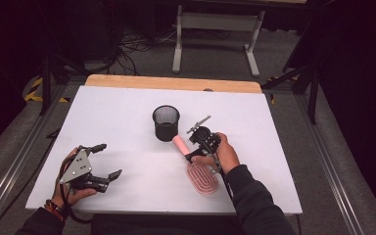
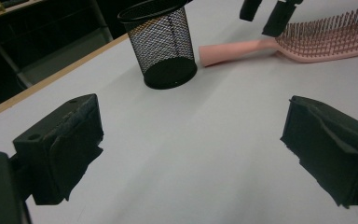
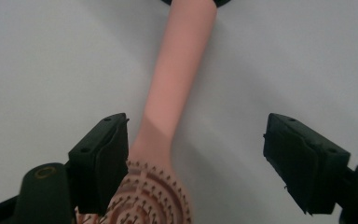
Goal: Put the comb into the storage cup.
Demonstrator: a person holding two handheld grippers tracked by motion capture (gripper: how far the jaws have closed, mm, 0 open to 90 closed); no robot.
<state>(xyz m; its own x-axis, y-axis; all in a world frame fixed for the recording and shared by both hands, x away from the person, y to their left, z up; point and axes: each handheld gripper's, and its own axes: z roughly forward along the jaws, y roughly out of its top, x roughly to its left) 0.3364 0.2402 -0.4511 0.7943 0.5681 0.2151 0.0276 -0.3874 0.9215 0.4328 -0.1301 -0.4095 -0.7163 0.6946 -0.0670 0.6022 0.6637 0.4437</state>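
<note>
The right tool (image 3: 193, 163), jaws wide, hovers astride the pink plastic hairbrush (image 3: 175, 93) neck; next, probably close, lift towards the black mesh cup (image 1: 166, 122). The left tool (image 1: 104, 160) idles open, empty.

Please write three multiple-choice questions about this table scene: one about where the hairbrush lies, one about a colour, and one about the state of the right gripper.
1. Where does the hairbrush lie?
A. Inside the mesh cup
B. Flat on the white table, handle toward the mesh cup
C. On the floor

2. What colour is the mesh cup?
A. Black
B. Pink
C. White

3. How is the right gripper?
A. Shut on the brush handle
B. Shut on the cup
C. Open, jaws apart over the neck of the brush

Answers: 1 B, the high view shows the brush on the white table with its handle end near the cup. 2 A, its mesh is black. 3 C, the right gripper view shows wide-spread jaws either side of the neck.
</note>
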